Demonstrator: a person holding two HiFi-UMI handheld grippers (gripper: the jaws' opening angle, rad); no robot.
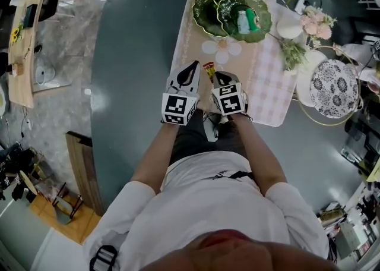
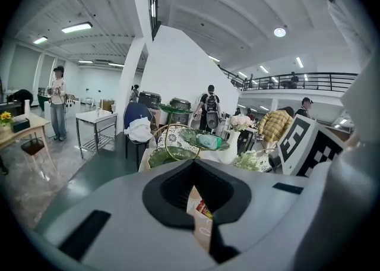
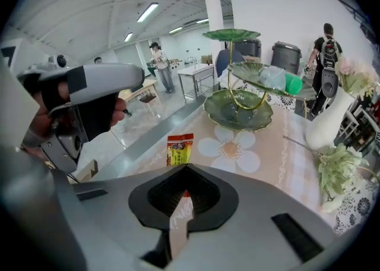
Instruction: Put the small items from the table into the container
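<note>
1. The right gripper (image 3: 184, 189) is closed on a pale sachet (image 3: 180, 219). It pinches the packet by one thin edge, so the packet stands upright between the jaws. That looks like a grip suited to a flat packet picked up off a cloth.
2. The left gripper (image 2: 195, 188) is clamped the same way on a beige sachet (image 2: 203, 223) with red print. With one item in each gripper, I judge both are meant to go over in a single trip.
3. The two grippers sit side by side near the front edge of the surface (image 3: 282, 145), clear of the cloth. The right one tilts down at it, while the left looks more level towards the far end.
4. A yellow-and-red sachet (image 3: 179, 148) lies flat on the surface just ahead of the grippers, and nothing touches it. Both grippers are full, so it probably has to wait.
5. The container is the tiered stand of green leaf dishes (image 3: 237, 109), farther along the surface and well apart from both grippers. One upper dish already holds a green and a clear item. The dishes are shallow and open, so releasing from above the rim should be enough.
6. A white vase (image 3: 325, 122) stands just beside the stand, so the right gripper's approach needs care.
</note>
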